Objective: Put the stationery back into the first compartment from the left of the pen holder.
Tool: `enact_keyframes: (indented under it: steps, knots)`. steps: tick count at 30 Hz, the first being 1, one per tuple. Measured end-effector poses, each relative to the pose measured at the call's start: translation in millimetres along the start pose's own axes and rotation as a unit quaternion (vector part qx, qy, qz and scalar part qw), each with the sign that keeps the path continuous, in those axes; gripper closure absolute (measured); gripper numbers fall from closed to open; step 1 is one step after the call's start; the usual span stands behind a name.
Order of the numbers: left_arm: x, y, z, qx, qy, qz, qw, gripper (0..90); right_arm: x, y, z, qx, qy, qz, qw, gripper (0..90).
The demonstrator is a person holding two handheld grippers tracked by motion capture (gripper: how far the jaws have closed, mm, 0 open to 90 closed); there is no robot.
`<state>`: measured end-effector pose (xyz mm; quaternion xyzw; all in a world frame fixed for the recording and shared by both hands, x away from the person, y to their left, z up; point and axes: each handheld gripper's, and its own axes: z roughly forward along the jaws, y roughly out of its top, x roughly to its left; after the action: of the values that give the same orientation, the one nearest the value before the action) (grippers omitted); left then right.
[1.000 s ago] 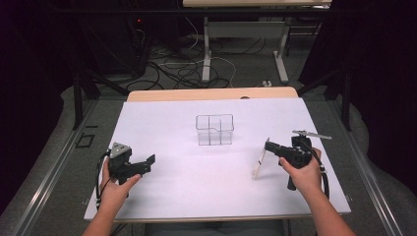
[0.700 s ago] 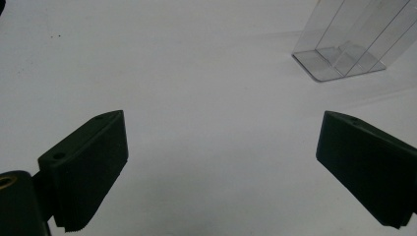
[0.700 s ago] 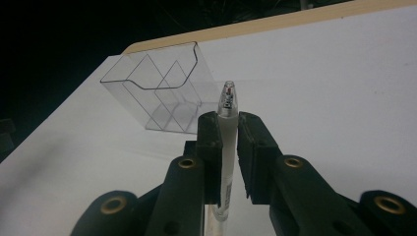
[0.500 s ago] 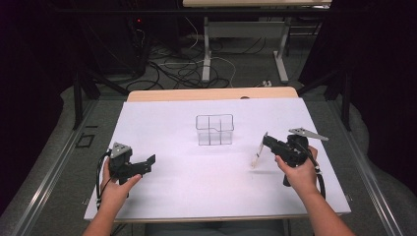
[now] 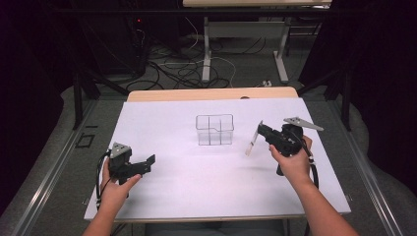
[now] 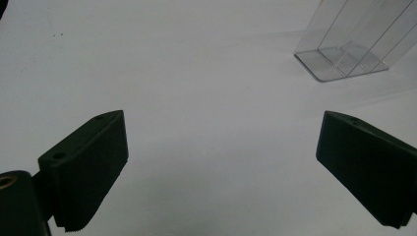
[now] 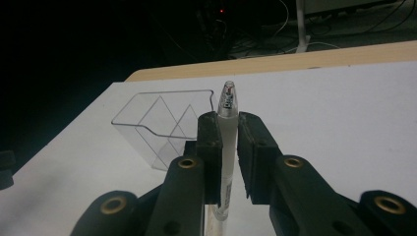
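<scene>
The right gripper [image 7: 227, 162] has its jaws closed nearly all the way on a white pen [image 7: 225, 147], which stands clamped between the two pads with its clear tip poking up just past the jaw ends. In the high view the pen [image 5: 252, 141] hangs slanted below the right gripper [image 5: 262, 131], clear of the white surface [image 5: 196, 191]. Ahead of these jaws and a little to their left sits the clear organizer [image 7: 164, 125], a divided box with an open top; in the high view the clear organizer [image 5: 214, 130] lies just beside the pen's lower end.

The left gripper [image 6: 221, 167] holds nothing: its jaws stand wide apart over bare surface, with the organizer [image 6: 351, 44] well ahead of the right-hand jaw.

The risks lie in the drop. The pads pinch the pen on a narrow stretch of barrel, so it could pivot or slip between them on the way over. The organizer looks light, though its weight is hard to judge, so a pen end striking the rim or a divider could push or tip it, since the left jaws are not bracing it. Releasing at this slant could let the pen bounce out.
</scene>
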<state>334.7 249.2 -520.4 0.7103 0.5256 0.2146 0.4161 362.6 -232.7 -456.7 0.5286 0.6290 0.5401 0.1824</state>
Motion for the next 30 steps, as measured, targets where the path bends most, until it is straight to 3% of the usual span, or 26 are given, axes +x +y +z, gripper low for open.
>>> enact_keyframes:
  steps: [7,18,30]
  knots:
    - [0.4,-0.3,0.3,0.001,0.000,0.000,1.0000,5.6,11.3,18.7,5.1,-0.011,0.006,-0.014,0.9998,80.2]
    - [0.2,-0.1,0.6,0.000,0.000,0.000,1.0000,5.6,28.2,51.6,10.2,-0.023,0.016,-0.017,0.9994,80.1]
    - [0.9,-0.1,0.2,0.000,-0.001,-0.003,1.0000,5.6,45.2,71.2,22.4,-0.028,0.021,-0.030,0.9990,80.2]
